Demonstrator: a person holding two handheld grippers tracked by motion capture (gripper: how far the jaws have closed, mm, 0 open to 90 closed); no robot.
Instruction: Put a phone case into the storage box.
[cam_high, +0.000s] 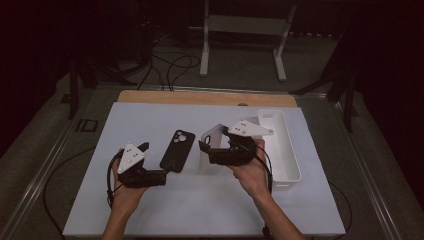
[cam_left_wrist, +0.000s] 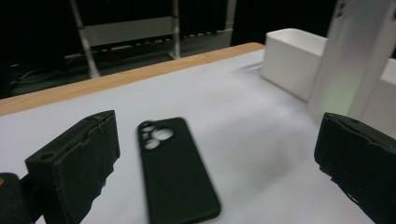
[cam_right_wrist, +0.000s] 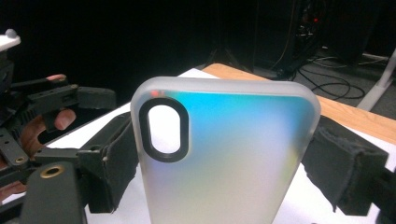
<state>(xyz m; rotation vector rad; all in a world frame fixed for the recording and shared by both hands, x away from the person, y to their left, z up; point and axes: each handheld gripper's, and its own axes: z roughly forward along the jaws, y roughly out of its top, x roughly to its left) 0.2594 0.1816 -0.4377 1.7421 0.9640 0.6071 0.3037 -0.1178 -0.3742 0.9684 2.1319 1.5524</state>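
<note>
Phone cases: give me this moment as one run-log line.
left hand-held gripper: open, beside black case lying flat | right hand-held gripper: shut on translucent case, upright | white bin: right

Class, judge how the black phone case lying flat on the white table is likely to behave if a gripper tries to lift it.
The black phone case looks thin and hollow, so it is probably light. Its matte surface suggests a soft material that may flex when squeezed. Lying flat on the white table, it seems unlikely to roll, but its low edges may be awkward to pinch.

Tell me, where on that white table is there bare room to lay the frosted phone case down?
The widest bare patch is the near strip of the table between the two forearms. The far-left stretch behind the black case is free too. It's crowded mid-right, where the right gripper grips the frosted case beside the white bin.
</note>
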